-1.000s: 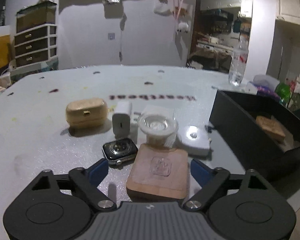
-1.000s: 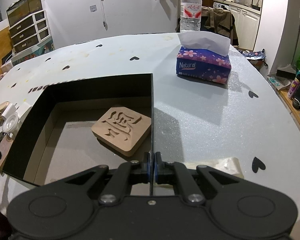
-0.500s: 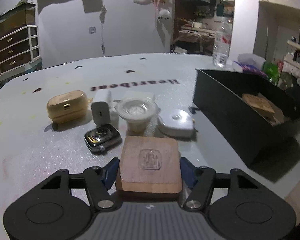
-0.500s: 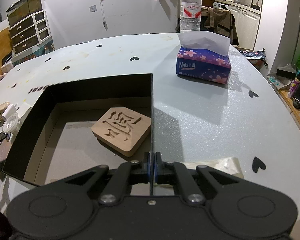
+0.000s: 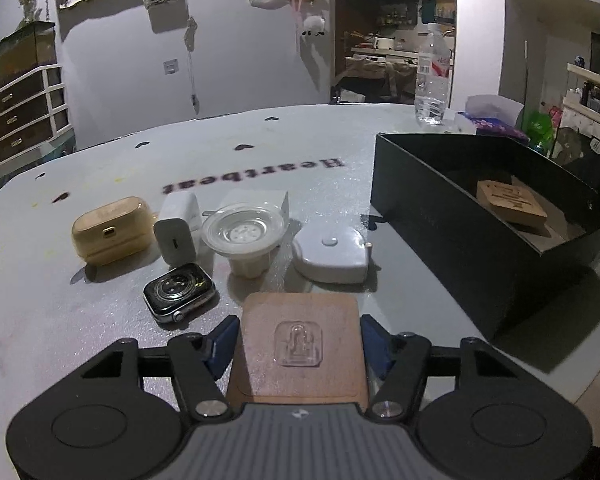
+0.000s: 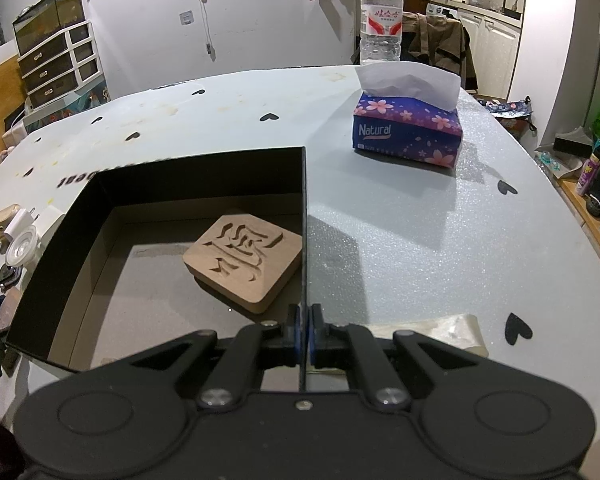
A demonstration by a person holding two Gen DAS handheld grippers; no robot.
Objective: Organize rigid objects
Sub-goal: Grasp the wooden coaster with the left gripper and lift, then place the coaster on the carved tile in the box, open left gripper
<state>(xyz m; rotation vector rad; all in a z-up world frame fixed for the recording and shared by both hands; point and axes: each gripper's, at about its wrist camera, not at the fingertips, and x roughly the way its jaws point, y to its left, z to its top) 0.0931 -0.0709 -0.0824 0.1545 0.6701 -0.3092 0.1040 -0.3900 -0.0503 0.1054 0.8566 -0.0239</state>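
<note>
Both grippers clamped, one on a coaster, one on the box wall.

The left gripper (image 5: pixel 299 344) pinches the wooden coaster (image 5: pixel 298 350) by its side edges, near the watch (image 5: pixel 179 292). Open table (image 5: pixel 404 300) separates it from the black box (image 5: pixel 452 232) at right. The right gripper (image 6: pixel 304 330) grips that box's right wall (image 6: pixel 304 216); a carved coaster (image 6: pixel 244 258) lies inside.

My blue pads (image 5: pixel 224 340) flank a reddish-brown wooden tile (image 5: pixel 298 354); above it sit a black watch (image 5: pixel 179 292), white charger (image 5: pixel 176 236) and tan case (image 5: pixel 112 234). The grey table (image 6: pixel 400 240) carries black hearts, a black box (image 6: pixel 204 172) and, upper right, a purple flowered tissue pack (image 6: pixel 408 132).
</note>
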